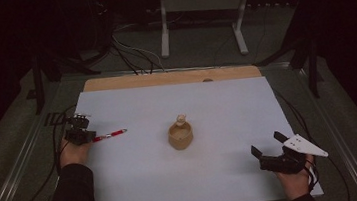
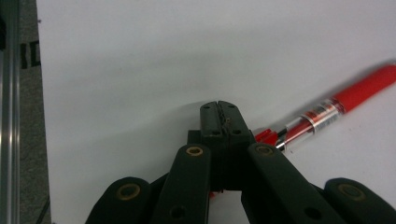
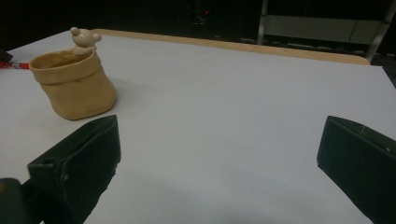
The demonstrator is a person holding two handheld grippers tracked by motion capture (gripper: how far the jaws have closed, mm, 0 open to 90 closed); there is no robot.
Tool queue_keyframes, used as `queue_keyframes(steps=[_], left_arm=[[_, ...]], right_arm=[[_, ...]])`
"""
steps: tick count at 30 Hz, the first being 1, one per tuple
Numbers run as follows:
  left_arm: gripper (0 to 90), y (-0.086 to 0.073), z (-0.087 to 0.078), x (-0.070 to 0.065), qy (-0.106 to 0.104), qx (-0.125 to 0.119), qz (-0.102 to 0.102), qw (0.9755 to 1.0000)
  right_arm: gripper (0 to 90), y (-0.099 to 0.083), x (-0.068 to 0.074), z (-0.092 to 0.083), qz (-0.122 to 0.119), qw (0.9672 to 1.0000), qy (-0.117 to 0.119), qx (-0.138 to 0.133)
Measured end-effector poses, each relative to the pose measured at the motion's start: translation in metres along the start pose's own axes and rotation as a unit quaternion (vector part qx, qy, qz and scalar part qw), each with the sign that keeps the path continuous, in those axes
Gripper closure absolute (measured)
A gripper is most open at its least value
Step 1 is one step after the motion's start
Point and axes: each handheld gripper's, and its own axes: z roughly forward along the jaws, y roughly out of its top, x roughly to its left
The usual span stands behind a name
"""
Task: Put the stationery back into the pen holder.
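L gripper (image 1: 83, 134) sits at the left-middle of the high view, on the white counter (image 1: 224, 171), w/ the person's hand behind it. In the left gripper view its jaws are pressed fully together, pads meeting at frame centre, nothing visibly clamped between the tips. The red pen (image 2: 336, 106) lies flat on the counter just beside those jaws, running from under the right jaw link up toward the right edge of the frame; silver band mid-barrel. Whether the jaw links touch the pen's near end can't be told. In the high view the pen (image 1: 110, 134) points right from the gripper toward frame centre.

R gripper (image 1: 267, 152) is at the lower right of the high view, held in a hand, grey three-cornered plate on top. Its jaws stand wide apart in the right gripper view, bare counter between them, holding nothing.

Tan pot (image 1: 180, 135) w/ a small figure on its rim stands upright at frame centre, well apart from both grippers; upper left in the right gripper view (image 3: 74, 86).
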Motion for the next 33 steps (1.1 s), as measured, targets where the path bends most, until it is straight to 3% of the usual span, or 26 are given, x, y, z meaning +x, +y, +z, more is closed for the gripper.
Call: queue_keyframes(steps=[33], left_arm=[[90.0,-0.021,-0.013,-0.016,-0.014,-0.002,0.011,0.9998]], right_arm=[[0.2,0.0,0.001,0.0,0.002,1.0,0.001,0.002]])
